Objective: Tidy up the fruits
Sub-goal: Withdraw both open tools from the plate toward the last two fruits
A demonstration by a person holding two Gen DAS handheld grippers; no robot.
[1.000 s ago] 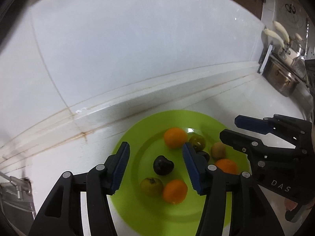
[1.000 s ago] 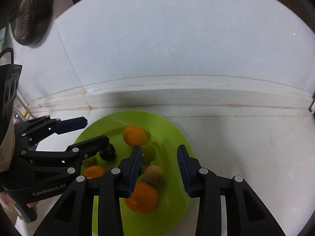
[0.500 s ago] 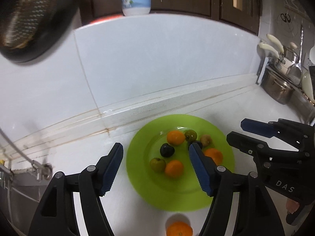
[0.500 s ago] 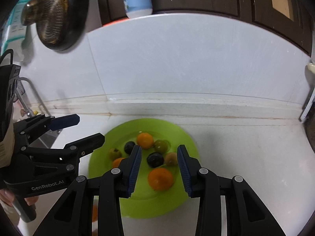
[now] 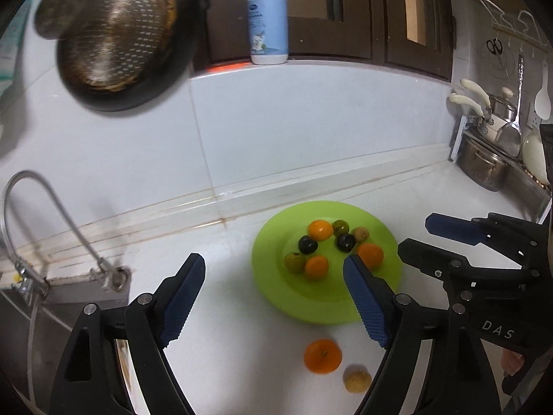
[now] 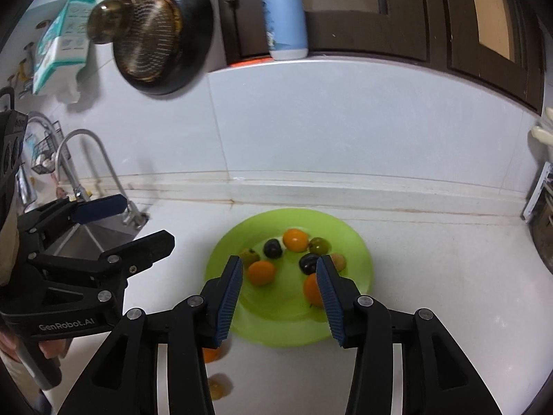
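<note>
Green plastic plate (image 5: 387,238) on the white counter (image 5: 224,314), taken as landmark; it holds seven fruits in a loose ring: three oranges, two dark plums and greenish or brownish small fruits. Two fruits lie off the plate, on the counter just in front of its near rim: a loose orange (image 5: 322,356) and, beside it, a small yellow fruit (image 5: 357,378). Left gripper (image 5: 273,294) hovers above the counter left of the plate, its jaws apart and widening, nothing between them. Right gripper (image 6: 278,297) hangs over the plate's near edge, jaws parting, also empty. Step in hand, as judged: between placements, both tools free. The next move probably calls for lowering an open gripper onto the loose orange, closing gently, then carrying it to a bare patch of plate. Behind-left of the plate are the sink (image 5: 62,311) and faucet (image 5: 45,200); a soap bottle (image 5: 268,17) stands on the ledge above. Nothing blocks the loose fruits, though round fruit may roll.
</note>
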